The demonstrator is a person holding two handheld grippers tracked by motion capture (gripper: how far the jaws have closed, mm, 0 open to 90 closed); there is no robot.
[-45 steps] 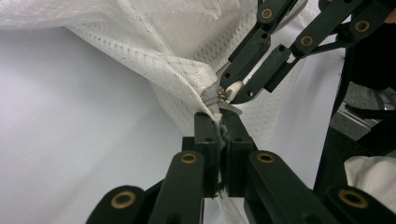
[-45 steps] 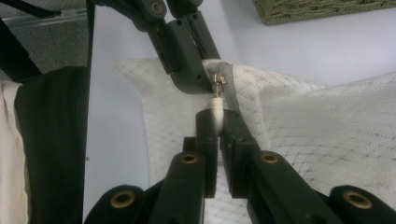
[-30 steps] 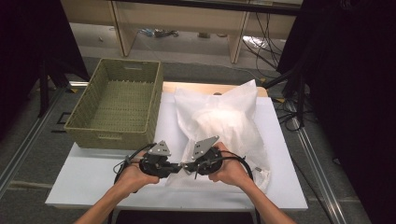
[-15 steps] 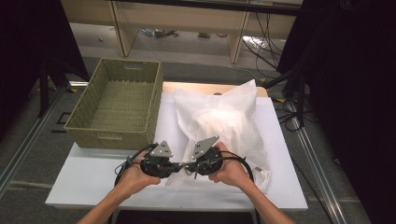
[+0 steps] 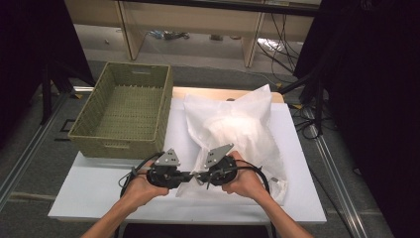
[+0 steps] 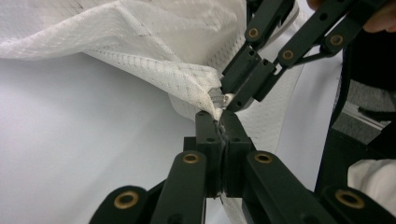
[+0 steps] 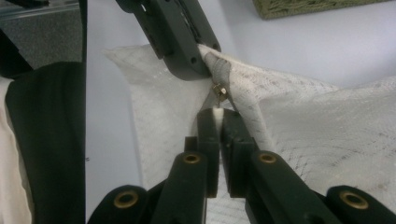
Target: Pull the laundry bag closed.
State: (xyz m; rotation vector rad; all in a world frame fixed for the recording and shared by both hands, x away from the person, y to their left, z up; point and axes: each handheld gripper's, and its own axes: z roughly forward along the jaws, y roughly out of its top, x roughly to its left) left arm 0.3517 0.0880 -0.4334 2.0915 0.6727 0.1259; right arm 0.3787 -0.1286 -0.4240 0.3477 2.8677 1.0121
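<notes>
Near the table's front edge, left gripper pinches the mesh bag's corner while right gripper clamps the zipper pull, tips meeting head-on.

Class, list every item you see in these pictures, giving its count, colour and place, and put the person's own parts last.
Mesh laundry bag: one, white, on the table right of centre, near corner pinched.
Zipper pull: one, metal, at that corner.
Woven basket: one, olive green, table's left rear.
Table: one, white.
Shelving: one unit, pale wood, behind.
Left gripper: one, black, shut on bag corner.
Right gripper: one, black, shut at zipper.
Hands: two, near edge.
</notes>
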